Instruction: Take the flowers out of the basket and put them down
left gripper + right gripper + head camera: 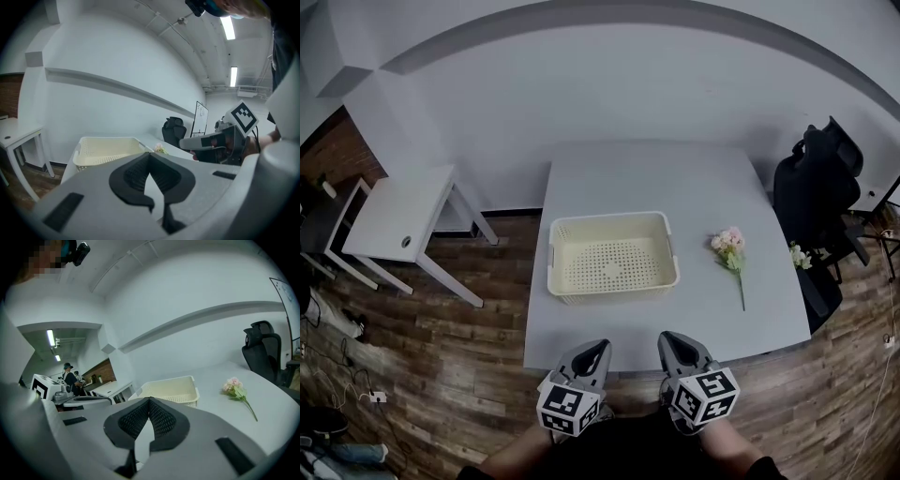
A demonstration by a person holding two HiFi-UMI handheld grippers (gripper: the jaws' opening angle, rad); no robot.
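Observation:
The cream perforated basket (613,218) stands on the grey table (656,178) with nothing in it. To its right, a pink flower sprig with a green stem (729,246) lies flat on the tabletop. My left gripper (595,349) and right gripper (672,339) sit side by side at the table's near edge, short of the basket, both shut and holding nothing. In the left gripper view its jaws (149,154) meet in front of the basket (105,152). From the right gripper (149,400), the basket (171,391) is ahead and the flowers (233,386) to the right.
A black office chair (820,187) stands off the table's right side, with a small pale sprig (800,256) near it. A white side table (403,220) stands on the wooden floor to the left. People stand far off in the right gripper view.

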